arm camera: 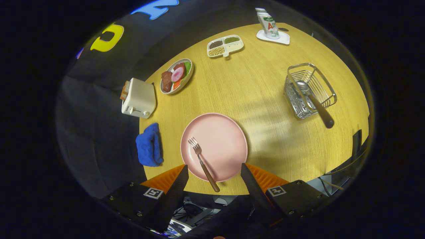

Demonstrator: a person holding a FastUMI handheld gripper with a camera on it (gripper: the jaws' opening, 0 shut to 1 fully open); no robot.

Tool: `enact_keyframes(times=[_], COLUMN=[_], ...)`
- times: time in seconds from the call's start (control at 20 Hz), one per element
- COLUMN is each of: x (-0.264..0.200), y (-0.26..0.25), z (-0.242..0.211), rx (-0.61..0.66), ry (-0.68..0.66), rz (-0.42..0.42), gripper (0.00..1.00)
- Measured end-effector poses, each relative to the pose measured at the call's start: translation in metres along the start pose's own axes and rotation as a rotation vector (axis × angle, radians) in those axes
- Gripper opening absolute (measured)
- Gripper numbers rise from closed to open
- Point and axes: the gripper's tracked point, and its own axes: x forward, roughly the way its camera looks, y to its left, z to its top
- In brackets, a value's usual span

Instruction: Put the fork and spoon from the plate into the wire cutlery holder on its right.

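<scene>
The gripper (214, 172) is being held above the near edge of a round wooden table (265, 99), its fingers spread wide with nothing between the pads. A pink plate (225, 139) is lying just ahead of the fingers, and the fork (202, 162) is resting on it, tines away, its wooden handle overhanging the near rim. The spoon (313, 101) is already being carried by the wire cutlery holder (307, 91) to the plate's right, its handle leaning out over the rim. A toaster (138, 98) and a blue cloth (149, 145) are lying left of the plate.
</scene>
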Motion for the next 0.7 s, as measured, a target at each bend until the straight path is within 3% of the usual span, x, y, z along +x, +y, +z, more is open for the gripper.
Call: enact_keyframes(times=[0.2,0.45,0.6,0.7], x=[0.034,0.074,0.096,0.108], y=[0.018,0.016,0.012,0.011], z=[-0.019,-0.037,-0.041,-0.042], rx=[-0.120,-0.248,-0.291,-0.274], ry=[0.080,0.180,0.209,0.218], rz=[-0.012,-0.091,-0.125,-0.142], gripper=[0.97,0.86,0.88,0.43])
